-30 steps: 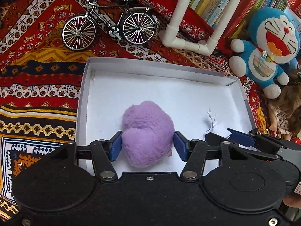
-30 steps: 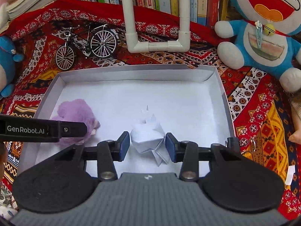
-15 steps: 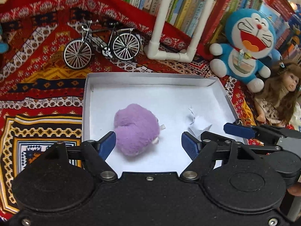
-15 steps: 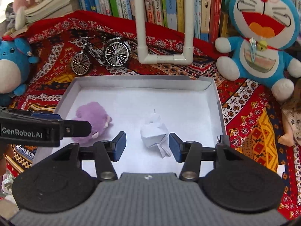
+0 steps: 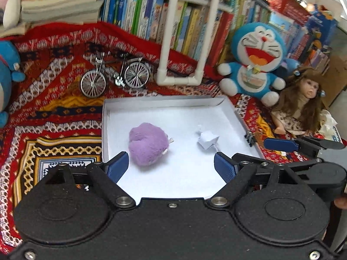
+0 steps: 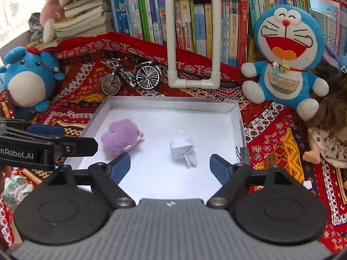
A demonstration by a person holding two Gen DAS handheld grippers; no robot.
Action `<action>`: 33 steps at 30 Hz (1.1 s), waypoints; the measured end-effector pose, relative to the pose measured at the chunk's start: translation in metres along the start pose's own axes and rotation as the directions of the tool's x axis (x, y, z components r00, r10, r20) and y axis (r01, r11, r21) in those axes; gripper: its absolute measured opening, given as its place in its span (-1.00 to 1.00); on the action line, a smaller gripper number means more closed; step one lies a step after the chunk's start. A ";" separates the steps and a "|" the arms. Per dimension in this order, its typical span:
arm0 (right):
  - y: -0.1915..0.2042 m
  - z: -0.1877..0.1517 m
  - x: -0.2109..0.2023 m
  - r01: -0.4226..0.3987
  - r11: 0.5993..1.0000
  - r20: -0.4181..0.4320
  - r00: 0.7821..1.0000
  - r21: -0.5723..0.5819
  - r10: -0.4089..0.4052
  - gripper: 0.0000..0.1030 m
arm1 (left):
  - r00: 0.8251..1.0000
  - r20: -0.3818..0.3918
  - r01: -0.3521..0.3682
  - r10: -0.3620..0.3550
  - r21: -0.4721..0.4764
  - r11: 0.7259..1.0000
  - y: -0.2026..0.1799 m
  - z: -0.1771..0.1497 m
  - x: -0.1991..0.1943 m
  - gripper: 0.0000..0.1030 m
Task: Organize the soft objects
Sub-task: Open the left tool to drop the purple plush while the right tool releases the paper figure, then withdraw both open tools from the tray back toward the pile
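Tray [image 6: 240, 127] near edge hides behind both grippers' spread jaws.

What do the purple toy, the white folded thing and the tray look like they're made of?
Purple toy: plush fabric with a fuzzy, matte pile. White folded thing: paper, judging by its sharp creases and flat facets. Tray: probably thin white cardboard, with folded matte walls and a notched corner.

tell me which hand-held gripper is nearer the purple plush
Left. The left hand-held gripper is open just in front of the purple plush; the right hand-held gripper faces the paper origami, farther away.
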State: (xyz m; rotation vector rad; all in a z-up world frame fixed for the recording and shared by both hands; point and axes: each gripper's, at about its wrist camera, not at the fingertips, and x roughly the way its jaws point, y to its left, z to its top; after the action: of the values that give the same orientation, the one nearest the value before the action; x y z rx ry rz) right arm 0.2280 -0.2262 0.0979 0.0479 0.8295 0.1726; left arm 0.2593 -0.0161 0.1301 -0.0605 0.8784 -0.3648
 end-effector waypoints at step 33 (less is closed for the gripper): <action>0.020 -0.101 -0.093 -0.148 0.982 0.334 0.925 -0.121 0.180 1.00 | 0.969 0.249 -0.003 0.001 0.009 1.000 0.012 -0.133 -0.108 0.82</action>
State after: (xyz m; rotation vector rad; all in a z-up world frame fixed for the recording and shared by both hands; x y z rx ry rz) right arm 0.0893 -0.2253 0.1000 0.0578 0.4660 0.3510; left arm 0.0985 0.0447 0.1227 -0.0949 0.6283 -0.3509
